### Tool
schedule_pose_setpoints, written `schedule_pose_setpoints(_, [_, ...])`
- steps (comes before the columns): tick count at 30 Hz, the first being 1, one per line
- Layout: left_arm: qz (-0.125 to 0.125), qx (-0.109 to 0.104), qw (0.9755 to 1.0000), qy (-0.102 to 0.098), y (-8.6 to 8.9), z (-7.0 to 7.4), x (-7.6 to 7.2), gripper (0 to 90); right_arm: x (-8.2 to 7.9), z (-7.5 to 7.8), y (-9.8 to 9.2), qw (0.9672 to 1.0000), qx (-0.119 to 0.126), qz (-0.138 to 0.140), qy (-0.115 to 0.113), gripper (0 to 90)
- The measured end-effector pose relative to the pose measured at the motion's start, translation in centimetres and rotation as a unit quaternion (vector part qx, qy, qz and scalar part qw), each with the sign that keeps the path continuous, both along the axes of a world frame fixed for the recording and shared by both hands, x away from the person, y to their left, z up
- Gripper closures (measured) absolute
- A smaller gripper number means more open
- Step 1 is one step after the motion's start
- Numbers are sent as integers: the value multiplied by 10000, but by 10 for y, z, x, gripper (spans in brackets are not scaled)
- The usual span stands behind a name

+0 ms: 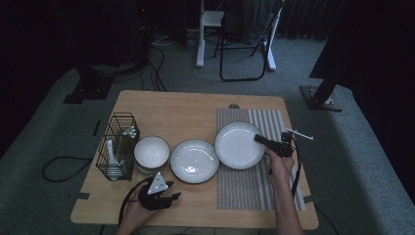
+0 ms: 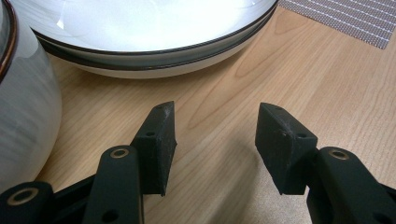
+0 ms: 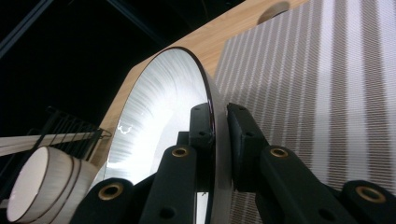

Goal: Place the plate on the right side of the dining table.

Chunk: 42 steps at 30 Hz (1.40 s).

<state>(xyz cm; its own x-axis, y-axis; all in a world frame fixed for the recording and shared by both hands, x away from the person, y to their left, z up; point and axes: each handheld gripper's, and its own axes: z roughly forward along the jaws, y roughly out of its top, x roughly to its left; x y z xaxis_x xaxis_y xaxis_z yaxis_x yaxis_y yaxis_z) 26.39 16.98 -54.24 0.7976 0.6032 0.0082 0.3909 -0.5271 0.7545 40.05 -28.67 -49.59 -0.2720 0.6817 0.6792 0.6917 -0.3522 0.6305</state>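
A white plate (image 1: pixel 238 145) with a dark rim lies over the striped placemat (image 1: pixel 254 191). My right gripper (image 1: pixel 262 140) is shut on the plate's right rim. In the right gripper view the plate (image 3: pixel 154 121) stands on edge between the two pads, with my right gripper (image 3: pixel 218 140) clamped on its rim. A shallow white bowl (image 1: pixel 194 161) sits at the table's middle, and a stack of small bowls (image 1: pixel 151 153) stands to its left. My left gripper (image 1: pixel 169 192) rests near the front edge, open. In the left gripper view my left gripper (image 2: pixel 215 140) points at the shallow bowl (image 2: pixel 149 28), with bare wood between its jaws.
A black wire rack (image 1: pixel 117 147) holding white utensils stands at the table's left. The wooden table (image 1: pixel 166 110) has bare wood at the back. A folding chair (image 1: pixel 244 44) and cables stand on the carpet beyond. The small bowl's side (image 2: pixel 23 112) looms at the left.
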Motion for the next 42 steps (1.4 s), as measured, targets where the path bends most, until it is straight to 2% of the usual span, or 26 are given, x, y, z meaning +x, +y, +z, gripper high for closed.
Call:
schedule_pose_setpoints(11, [-1,36,10000,0,-1,0,0,485,-1,-3,-17,9997,-39,-249,52,816])
schedule_pose_setpoints(19, [-20,92,10000,17,-3,-1,1,485,-2,-11,-30,9989,35,-444,121,817])
schedule_pose_setpoints(27, [-15,113,9999,25,-3,-2,1,486,-4,-17,-40,9985,-22,-520,184,817])
schedule_pose_setpoints(31, [-9,109,9999,24,-4,-2,1,489,-4,-18,-42,9982,-121,-564,185,814])
schedule_pose_setpoints(36, [-9,99,9999,33,-4,-2,1,488,-2,-20,-42,9981,-91,-564,208,815])
schedule_pose_setpoints(42, [-4,81,10000,28,-5,-3,1,489,0,-24,-42,9979,-180,-576,245,814])
